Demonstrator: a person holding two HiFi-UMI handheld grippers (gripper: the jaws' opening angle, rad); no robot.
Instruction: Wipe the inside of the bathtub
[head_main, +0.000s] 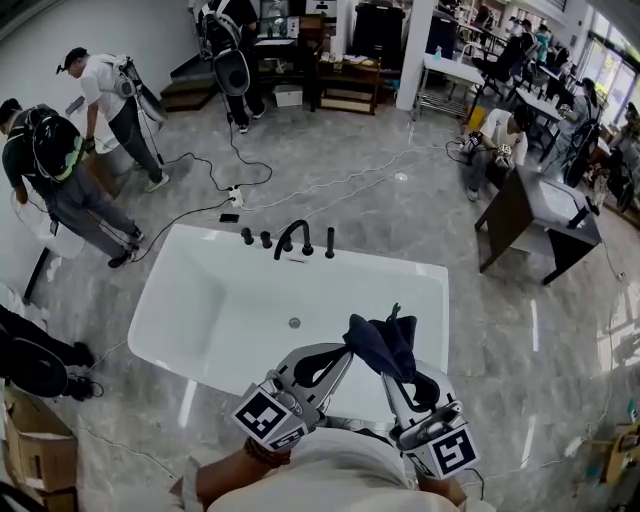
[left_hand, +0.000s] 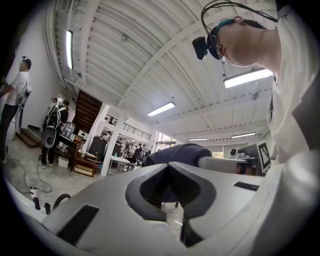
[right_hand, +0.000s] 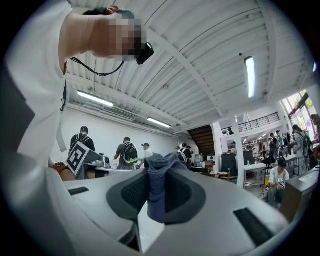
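Well, the marble floor (head_main: 400, 200) fills most of the head view, and on that surface stands the white bathtub (head_main: 170, 290), its near rim just below my two grippers and its inside bare. Nothing touches the basin, so I judge the wiping has not begun; the step in hand is getting the cloth sorted above the tub.

The left gripper (head_main: 343, 352) and the right gripper (head_main: 384, 370) sit close to the person's chest, tips leaning toward each other. The dark blue cloth (head_main: 385, 340) is bunched between them, above the near rim and clear of the tub. The right gripper is closed firmly on a fold of it. The left gripper's tips are drawn together at the cloth's edge, and I judge they nip it too.

Next I would want one gripper to let go and the other to carry the cloth down to the tub's wall, pressing flat enough to drag rather than skip.

Only the head view shows the tub, the black faucet (head_main: 293, 238) on its far rim and the drain (head_main: 294, 322). Both gripper views point up at ceiling and lamps. The right one alone shows plainly the fabric pinched between the pads, while the left one shows the cloth just past its tips.
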